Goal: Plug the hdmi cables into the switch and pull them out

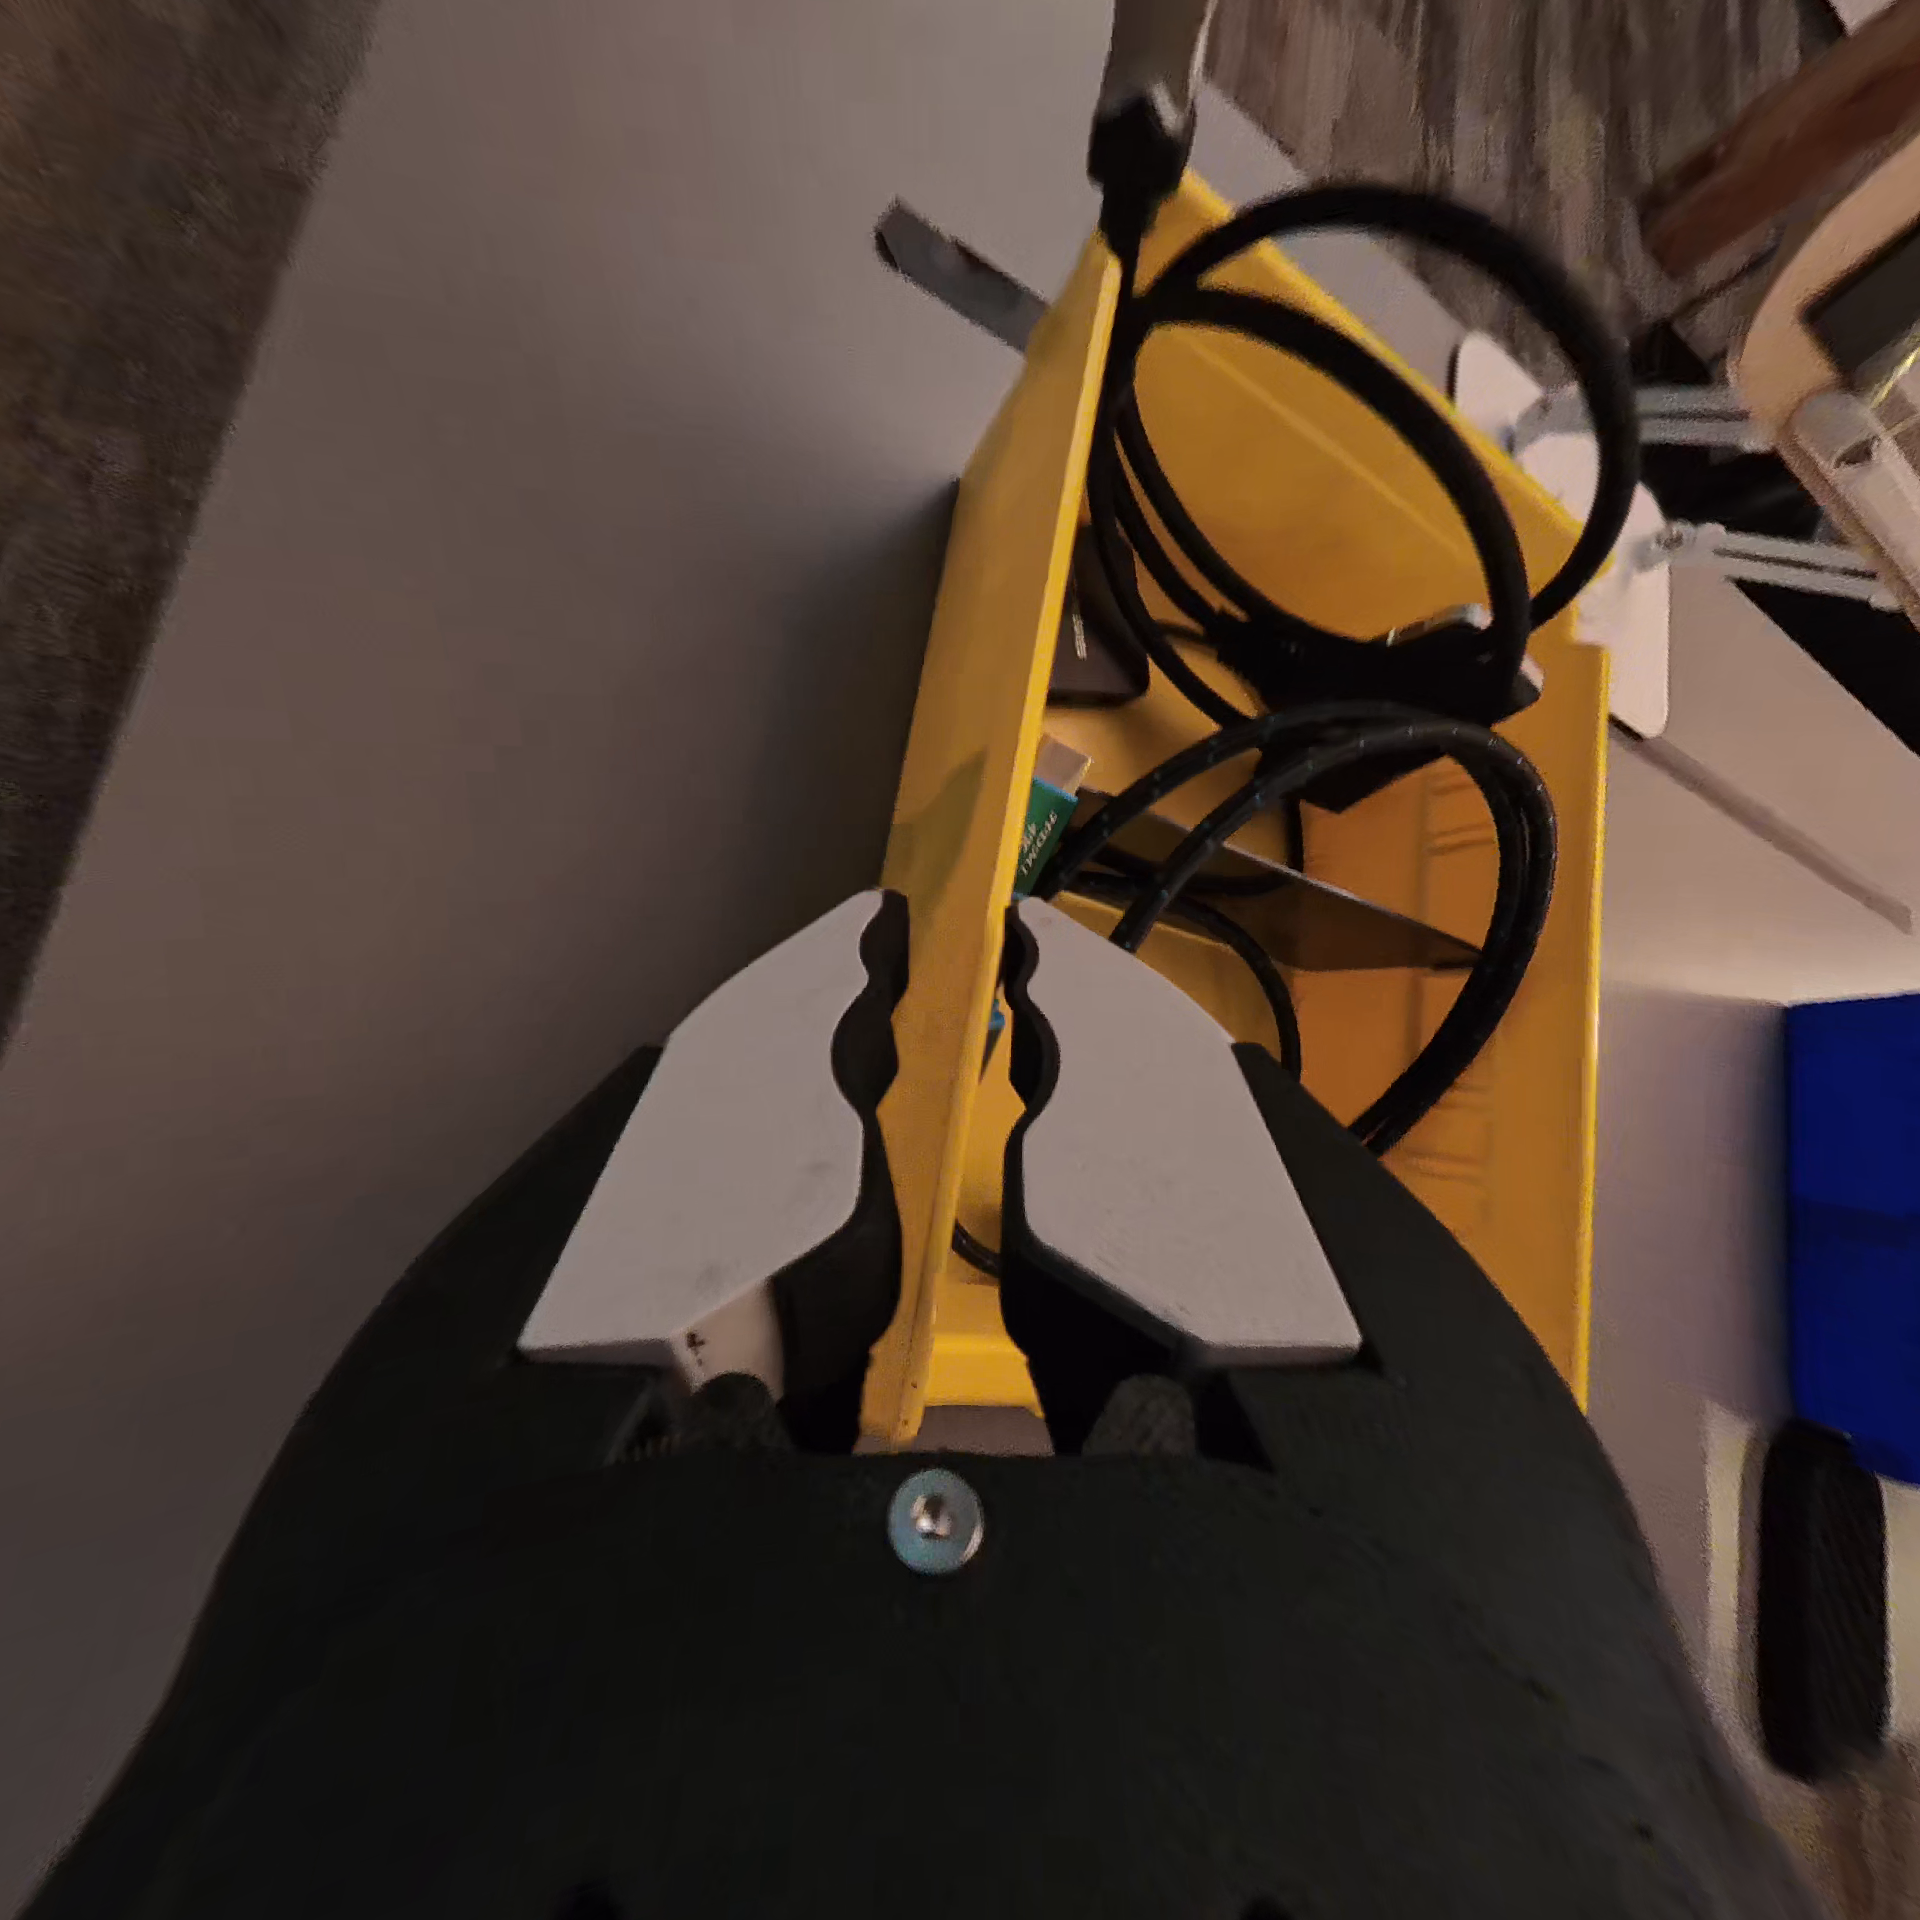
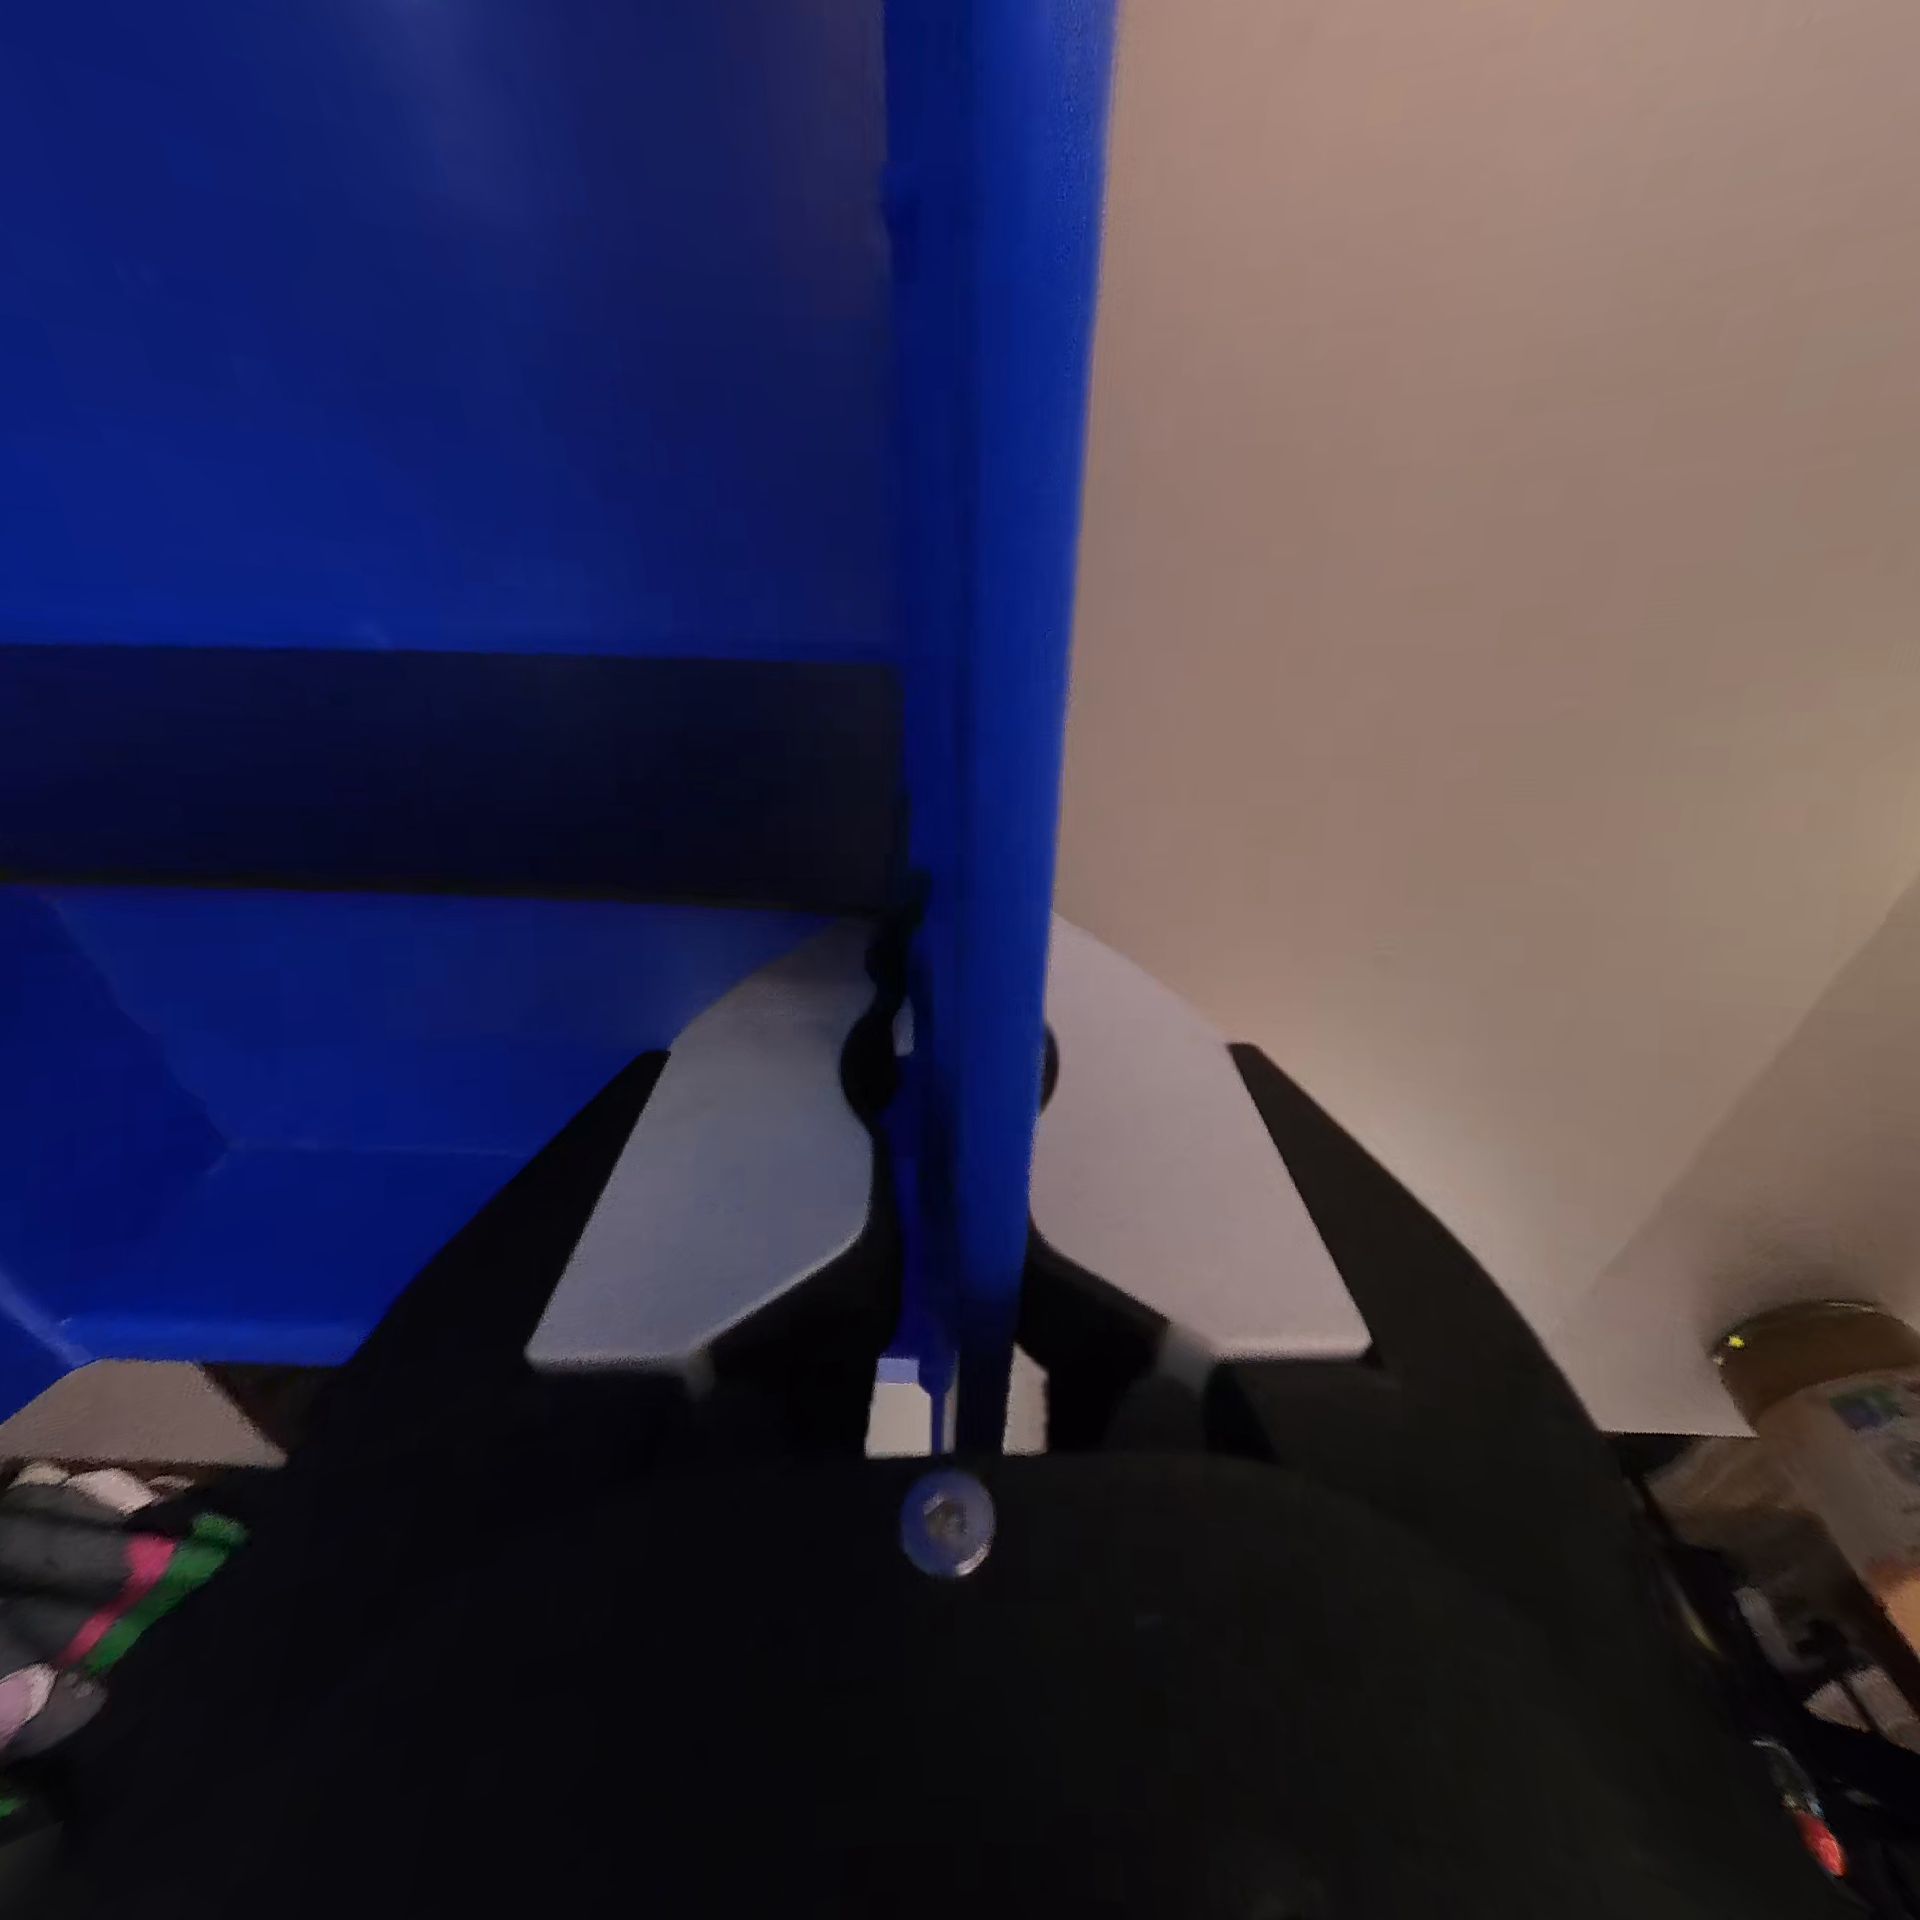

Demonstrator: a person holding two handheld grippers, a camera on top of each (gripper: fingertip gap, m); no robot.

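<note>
In the left wrist view my left gripper [image 1: 951, 925] is shut on the left wall of a yellow bin [image 1: 997, 644], one finger outside, one inside. The bin holds coiled black HDMI cables [image 1: 1382, 416], one plug [image 1: 1138, 135] hanging over the far rim, another plug with a green body [image 1: 1049, 821] by the wall, and a dark box, perhaps the switch [image 1: 1096, 665], half hidden. In the right wrist view my right gripper [image 2: 961, 935] is shut on the right wall of a blue bin [image 2: 997, 520], whose inside shows nothing.
Both bins rest on a white table [image 1: 571, 520]. The blue bin [image 1: 1860, 1195] shows at the right of the left wrist view, with a dark object [image 1: 1818, 1600] below it. A jar [image 2: 1829, 1392] and clutter [image 2: 104, 1590] lie off the table's near edge. The tips of one gripper are about 90 centimetres away from the tips of the other.
</note>
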